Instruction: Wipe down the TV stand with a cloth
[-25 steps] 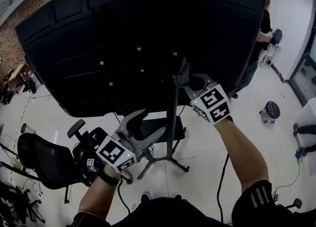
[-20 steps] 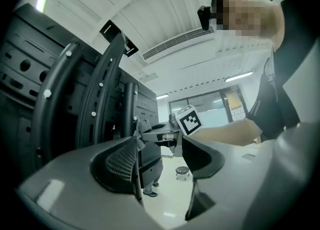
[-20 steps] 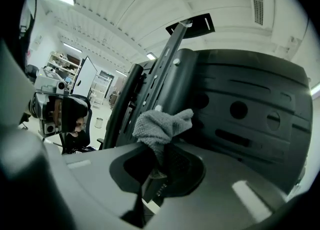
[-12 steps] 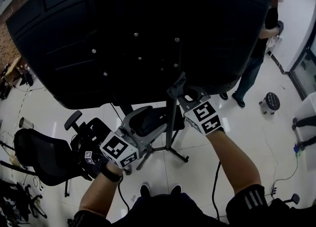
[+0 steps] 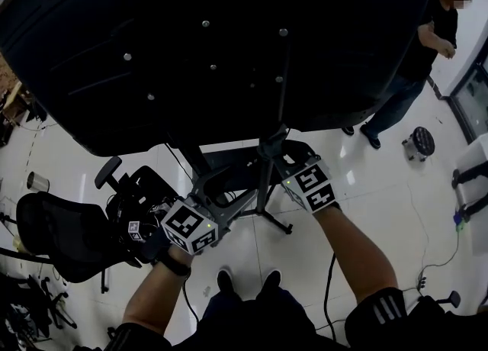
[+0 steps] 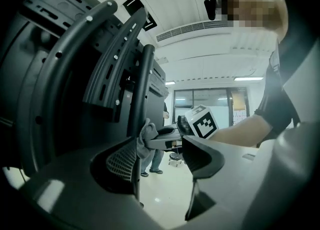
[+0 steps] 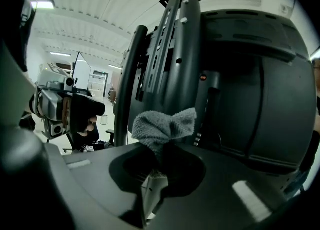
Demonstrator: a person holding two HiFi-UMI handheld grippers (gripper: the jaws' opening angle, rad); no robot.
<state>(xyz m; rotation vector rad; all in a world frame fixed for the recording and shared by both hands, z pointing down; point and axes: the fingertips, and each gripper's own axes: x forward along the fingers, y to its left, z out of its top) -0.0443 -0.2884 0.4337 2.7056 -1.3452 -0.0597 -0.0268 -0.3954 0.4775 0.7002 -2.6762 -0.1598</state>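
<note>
Two tongs in use: my right tongs (image 7: 156, 160) pinch the cloth (image 7: 165, 126), held against the stand pole (image 7: 127, 84) just ahead for wiping; my left tongs (image 6: 161, 158), spread and empty, sit beside it.

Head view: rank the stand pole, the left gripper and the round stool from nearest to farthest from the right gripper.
1. Stand pole: right at the right gripper, mid-frame.
2. Left gripper: just to its left, lower in frame.
3. Round stool: far off to the right.
</note>
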